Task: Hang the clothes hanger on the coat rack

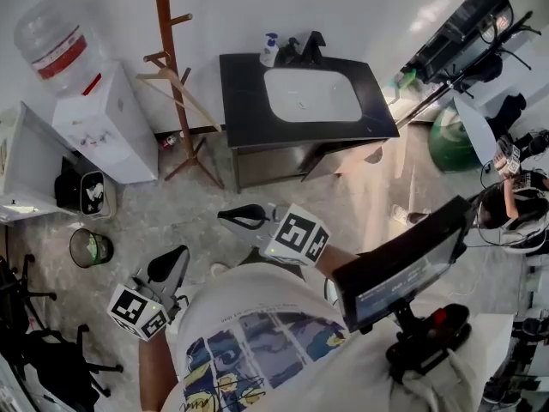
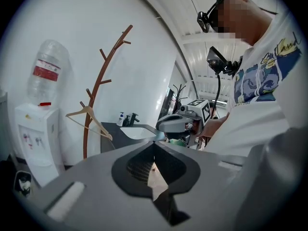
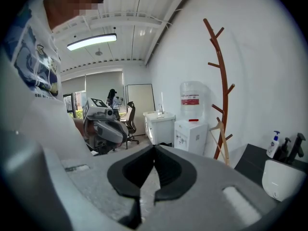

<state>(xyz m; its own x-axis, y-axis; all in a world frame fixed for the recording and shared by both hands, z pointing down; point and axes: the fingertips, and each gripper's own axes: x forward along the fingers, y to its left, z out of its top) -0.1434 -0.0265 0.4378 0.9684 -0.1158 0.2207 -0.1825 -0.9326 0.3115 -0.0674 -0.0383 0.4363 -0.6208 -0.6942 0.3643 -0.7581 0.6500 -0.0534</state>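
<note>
The pale wooden clothes hanger (image 1: 177, 82) hangs from a low peg of the brown coat rack (image 1: 168, 37) by the white wall. It also shows on the coat rack (image 2: 98, 88) as a hanger (image 2: 89, 117) in the left gripper view, and on the coat rack (image 3: 223, 88) as a hanger (image 3: 218, 134) in the right gripper view. My left gripper (image 1: 176, 254) and right gripper (image 1: 225, 217) are held close to my body, well short of the rack. Both are shut and hold nothing: left gripper (image 2: 154, 145), right gripper (image 3: 154, 148).
A white water dispenser (image 1: 103, 118) stands left of the rack. A dark cabinet with a white sink (image 1: 309, 94) stands right of it. A small bin (image 1: 89, 247) and black office chairs (image 1: 34, 350) are at the left. A monitor on a stand (image 1: 403, 269) is at my right.
</note>
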